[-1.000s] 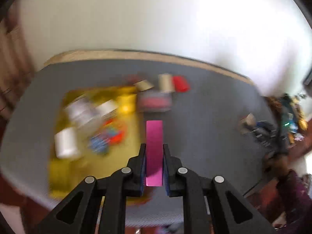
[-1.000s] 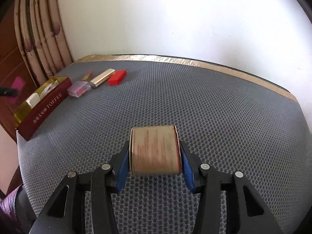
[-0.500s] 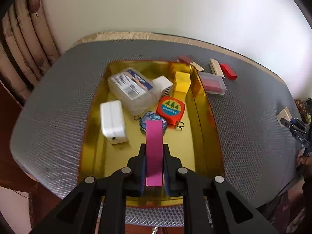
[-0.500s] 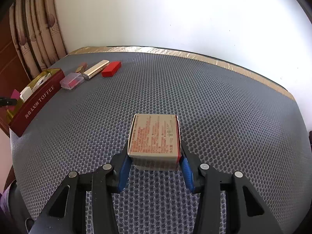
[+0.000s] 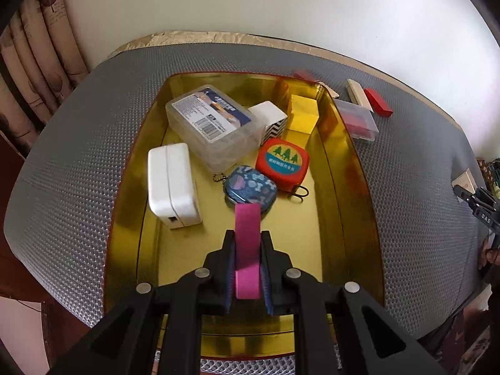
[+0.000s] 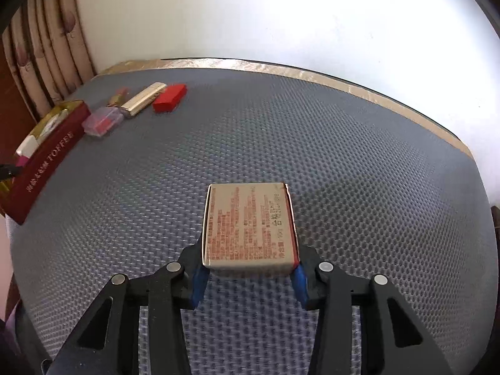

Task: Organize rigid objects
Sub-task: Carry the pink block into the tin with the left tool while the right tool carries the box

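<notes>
My left gripper (image 5: 247, 243) is shut on a flat pink block (image 5: 247, 250) and holds it above the near part of a gold tray (image 5: 353, 168). The tray holds a white adapter (image 5: 172, 184), a clear plastic box (image 5: 212, 125), a yellow box (image 5: 301, 115), a red tape measure (image 5: 282, 162) and a blue patterned pouch (image 5: 251, 187). My right gripper (image 6: 248, 250) is shut on a tan cardboard box (image 6: 248, 225) with red print, just above the grey mat (image 6: 343, 156).
Beside the tray, whose red outer wall (image 6: 47, 162) shows at the left in the right wrist view, lie a clear case with red contents (image 6: 101, 122), a gold lipstick tube (image 6: 143, 103) and a red block (image 6: 170, 97). A white wall stands behind the table.
My left gripper swung with the pink block from right of the tray to over its near part and came lower. My right gripper dropped with the cardboard box toward the mat.
</notes>
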